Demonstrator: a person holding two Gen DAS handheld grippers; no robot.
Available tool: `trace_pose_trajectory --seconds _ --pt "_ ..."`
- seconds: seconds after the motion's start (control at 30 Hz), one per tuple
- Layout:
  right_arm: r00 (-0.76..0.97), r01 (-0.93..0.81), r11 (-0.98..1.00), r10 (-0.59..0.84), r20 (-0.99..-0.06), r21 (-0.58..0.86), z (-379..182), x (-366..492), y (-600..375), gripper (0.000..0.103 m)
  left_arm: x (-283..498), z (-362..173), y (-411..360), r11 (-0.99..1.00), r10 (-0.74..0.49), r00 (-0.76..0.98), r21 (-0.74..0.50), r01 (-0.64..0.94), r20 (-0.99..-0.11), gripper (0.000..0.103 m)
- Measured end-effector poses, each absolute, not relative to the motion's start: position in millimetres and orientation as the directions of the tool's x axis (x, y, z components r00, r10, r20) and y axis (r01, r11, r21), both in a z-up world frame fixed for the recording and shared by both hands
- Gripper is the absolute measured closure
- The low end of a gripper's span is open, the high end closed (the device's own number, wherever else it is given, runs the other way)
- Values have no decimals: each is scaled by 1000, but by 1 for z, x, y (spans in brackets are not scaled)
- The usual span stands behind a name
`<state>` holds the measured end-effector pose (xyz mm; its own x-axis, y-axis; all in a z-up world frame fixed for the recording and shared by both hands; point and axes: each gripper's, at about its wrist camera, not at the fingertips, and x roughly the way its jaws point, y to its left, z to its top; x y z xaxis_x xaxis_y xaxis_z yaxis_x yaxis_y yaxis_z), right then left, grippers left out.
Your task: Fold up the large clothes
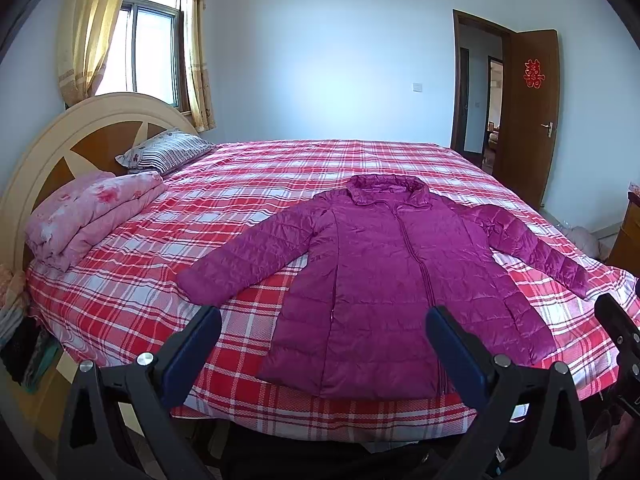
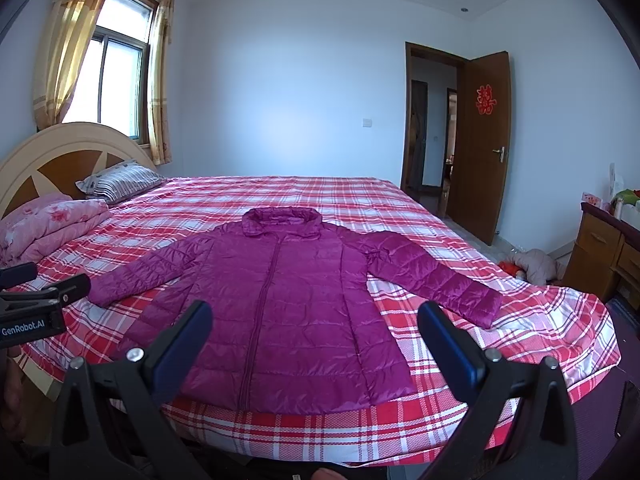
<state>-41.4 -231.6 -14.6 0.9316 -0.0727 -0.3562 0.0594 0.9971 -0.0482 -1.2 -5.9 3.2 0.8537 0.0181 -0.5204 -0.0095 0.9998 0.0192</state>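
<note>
A long magenta puffer jacket (image 1: 380,272) lies flat and zipped on the red plaid bed (image 1: 260,184), collar away from me, both sleeves spread outward. It also shows in the right wrist view (image 2: 288,300). My left gripper (image 1: 323,322) is open and empty, held above the jacket's hem at the bed's near edge. My right gripper (image 2: 315,318) is open and empty, also just short of the hem. The right gripper shows at the right edge of the left wrist view (image 1: 618,328), and the left gripper at the left edge of the right wrist view (image 2: 36,300).
A folded pink quilt (image 1: 88,216) and a striped pillow (image 1: 164,152) lie by the headboard (image 1: 48,152) at the left. An open brown door (image 2: 484,144) stands at the far right. A wooden dresser (image 2: 604,256) and clothes on the floor (image 2: 532,264) are right of the bed.
</note>
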Motion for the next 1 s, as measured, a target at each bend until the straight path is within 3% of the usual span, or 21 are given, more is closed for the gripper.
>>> trace_pose_trajectory --seconds 1.0 --pt "931 53 998 -64 -359 -42 -13 -42 -225 0 1 2 -7 1000 15 848 18 -6 -530 1"
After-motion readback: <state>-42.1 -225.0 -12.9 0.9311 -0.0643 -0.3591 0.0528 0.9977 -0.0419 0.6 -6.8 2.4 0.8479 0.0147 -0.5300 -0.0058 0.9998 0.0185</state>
